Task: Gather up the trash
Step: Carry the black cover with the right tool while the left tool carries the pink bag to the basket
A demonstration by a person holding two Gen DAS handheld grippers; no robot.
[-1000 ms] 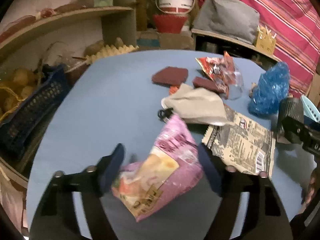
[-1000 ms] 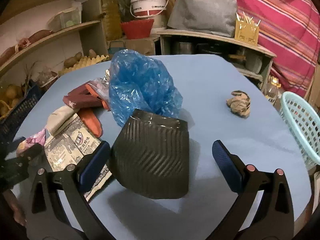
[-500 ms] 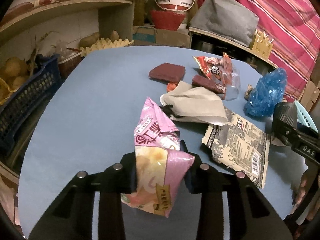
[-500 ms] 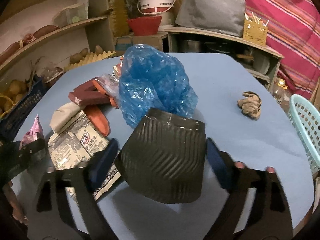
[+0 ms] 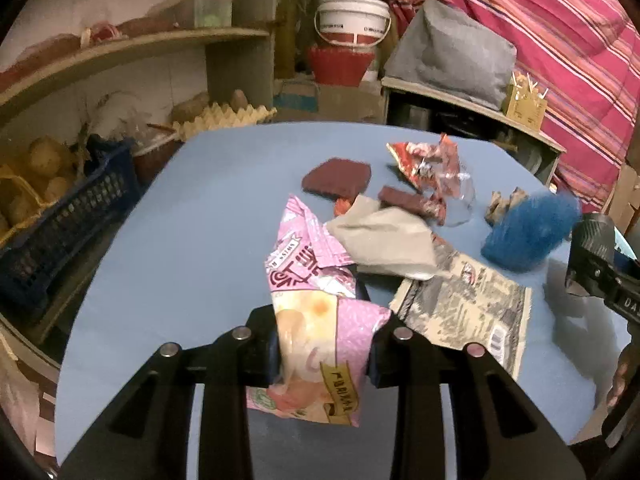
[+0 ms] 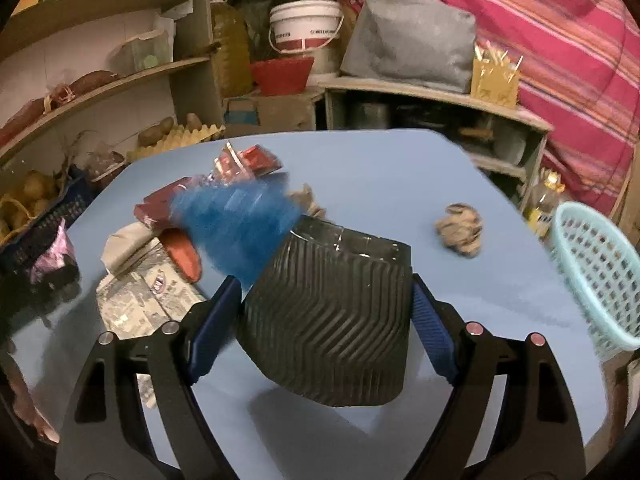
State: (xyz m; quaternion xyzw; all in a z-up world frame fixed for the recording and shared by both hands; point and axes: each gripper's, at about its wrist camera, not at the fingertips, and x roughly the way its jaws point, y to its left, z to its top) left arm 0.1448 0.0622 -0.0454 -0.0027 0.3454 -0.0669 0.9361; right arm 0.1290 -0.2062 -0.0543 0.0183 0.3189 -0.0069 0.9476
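- Left gripper (image 5: 322,346) closing, its pads pinching a pink wrapper (image 5: 316,320) at the blue table's (image 5: 192,240) near edge.
- Right gripper (image 6: 326,312) clamps a ribbed black cup (image 6: 328,320), apparently lifted.
- Basket (image 6: 596,276) far right; blue bag (image 6: 240,220) blurred behind.

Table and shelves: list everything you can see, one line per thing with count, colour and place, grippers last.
pink snack bag: 1, pink, pinched in the left gripper.
black ribbed cup: 1, black, between the right gripper's pads.
blue plastic bag: 1, blue, blurred, behind the cup.
printed wrapper: 1, beige and black, flat on the table.
beige cloth: 1, mid table.
maroon pads: 2, dark red, far side.
red wrapper: 1, far side.
crumpled paper: 1, brown, alone at right.
mesh basket: 1, pale teal, right table edge.
table: 1, blue.
white bucket: 1, back shelf.
left gripper: closing on the bag.
right gripper: gripping the cup.
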